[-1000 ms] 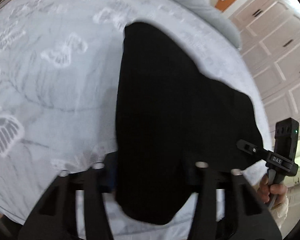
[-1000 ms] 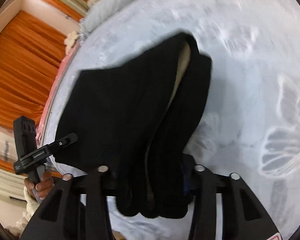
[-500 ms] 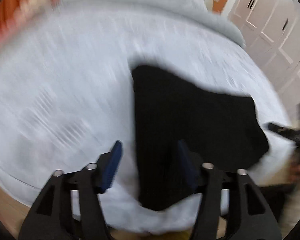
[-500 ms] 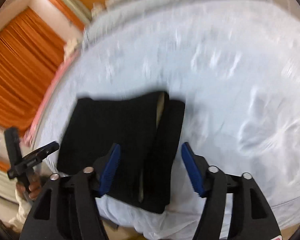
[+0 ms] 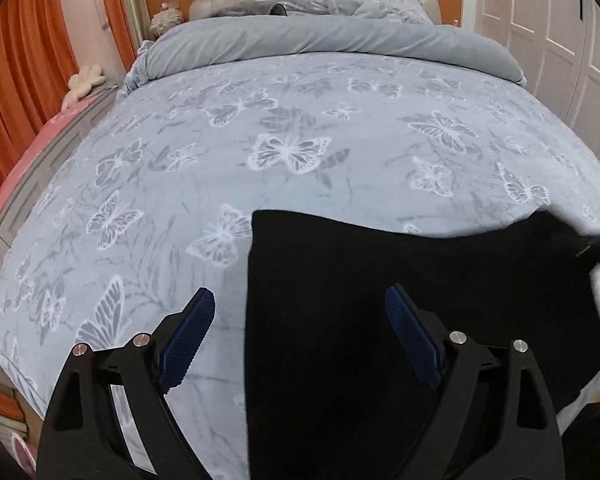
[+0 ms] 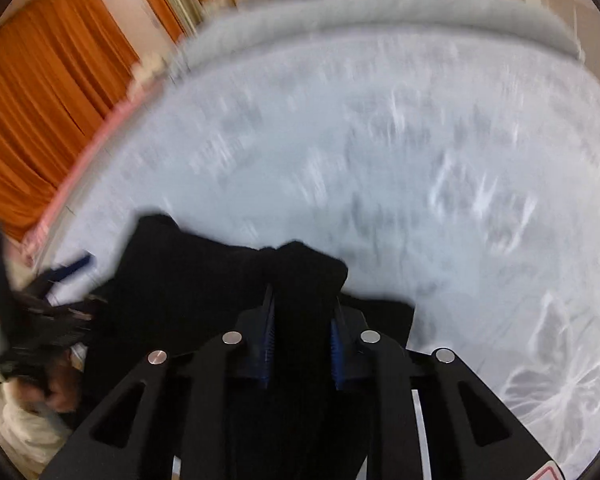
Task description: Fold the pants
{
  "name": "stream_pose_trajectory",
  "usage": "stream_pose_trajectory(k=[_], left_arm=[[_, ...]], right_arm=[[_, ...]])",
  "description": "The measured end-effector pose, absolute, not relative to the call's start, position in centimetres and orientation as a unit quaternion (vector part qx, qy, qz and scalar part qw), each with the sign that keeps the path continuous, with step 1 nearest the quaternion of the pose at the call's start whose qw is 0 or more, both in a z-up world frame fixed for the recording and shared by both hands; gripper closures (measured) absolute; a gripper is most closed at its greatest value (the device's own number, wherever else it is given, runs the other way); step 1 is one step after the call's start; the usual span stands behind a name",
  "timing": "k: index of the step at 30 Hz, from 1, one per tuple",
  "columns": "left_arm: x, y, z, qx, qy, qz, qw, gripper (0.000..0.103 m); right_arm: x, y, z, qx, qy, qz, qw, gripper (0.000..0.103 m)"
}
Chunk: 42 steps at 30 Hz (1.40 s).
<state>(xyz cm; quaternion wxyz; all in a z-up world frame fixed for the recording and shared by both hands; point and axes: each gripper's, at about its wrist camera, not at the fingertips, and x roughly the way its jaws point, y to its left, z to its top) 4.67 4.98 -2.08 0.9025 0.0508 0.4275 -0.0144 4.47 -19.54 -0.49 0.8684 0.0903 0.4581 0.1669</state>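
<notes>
Big butterfly-print bedspread fills the frame, and the black pants lie folded at its near edge, nearest the camera. Left gripper hangs wide apart over the pants' left edge, gripping nothing. Right gripper is pinched narrow on a bunched fold of the cloth. Best play, I'd say: lift evenly, keep layers aligned, lay flat.

1. The pants are matt black cloth.
2. The bed wears soft, fuzzy grey-blue fabric printed with butterflies.
3. The left hand-held gripper is matt black plastic with ribbed blue pads and shiny metal pins.
</notes>
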Motion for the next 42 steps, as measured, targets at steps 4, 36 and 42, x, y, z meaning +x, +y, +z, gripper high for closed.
stream_pose_trajectory(k=[4,36,42], left_arm=[[4.8,5.2,-1.8,0.035,0.424,-0.017,0.905,0.018],[2.8,15.2,1.7,-0.006,0.380,0.077,0.922,0.013],[2.0,15.7,1.9,0.010,0.374,0.075,0.924,0.013]], right_arm=[[6.2,-20.3,-4.3,0.053,0.516,0.106,0.848,0.083],[-7.4,-0.5,-2.8,-0.178,0.408,0.364,0.818,0.049],[-6.0,3.5,-4.2,-0.203,0.427,0.349,0.809,0.083]])
